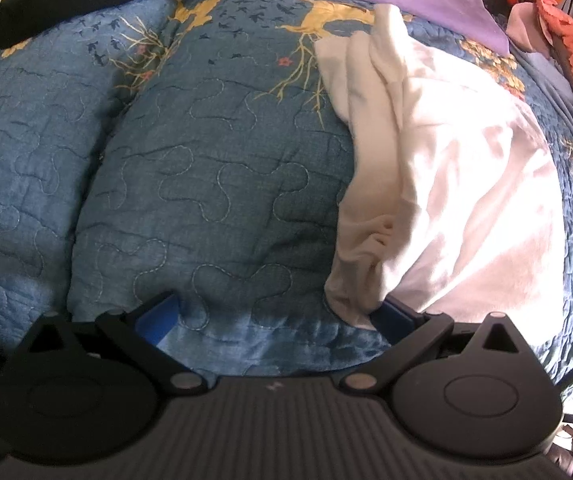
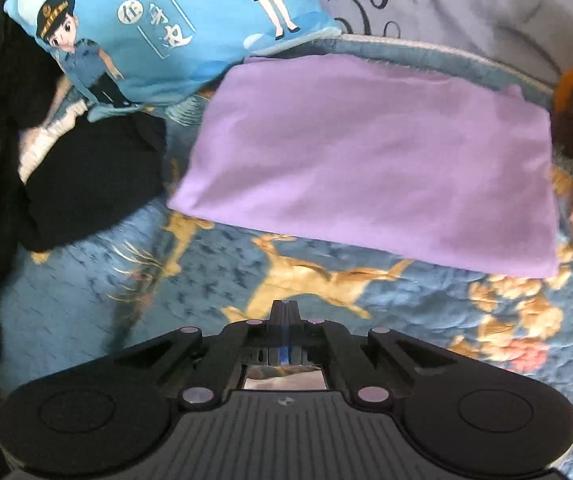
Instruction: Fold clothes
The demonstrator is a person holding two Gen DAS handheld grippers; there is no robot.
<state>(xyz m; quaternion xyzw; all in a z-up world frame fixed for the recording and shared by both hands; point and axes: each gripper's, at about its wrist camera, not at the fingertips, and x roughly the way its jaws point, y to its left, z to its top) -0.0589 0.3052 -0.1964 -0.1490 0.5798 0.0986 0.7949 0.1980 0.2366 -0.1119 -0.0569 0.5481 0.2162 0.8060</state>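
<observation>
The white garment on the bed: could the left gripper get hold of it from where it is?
Probably yes. The left gripper is open, and the white garment lies uncovered on the quilt, its near edge already at the right-hand finger. Nothing blocks it.

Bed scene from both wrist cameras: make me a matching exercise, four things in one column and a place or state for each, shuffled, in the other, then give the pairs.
Things:
1. Folded lilac garment
2. Crumpled white garment
3. Light blue cartoon-print cushion
4. Right gripper

Places or states:
A. Jaws shut, nothing between them
B. Bunched up, unfolded, one edge by the left gripper's finger
C. Propped at the far edge of the blue quilted bedspread, left of the lilac piece
D. Lying flat as a neat rectangle

Pairs: 1-D, 2-B, 3-C, 4-A
</observation>
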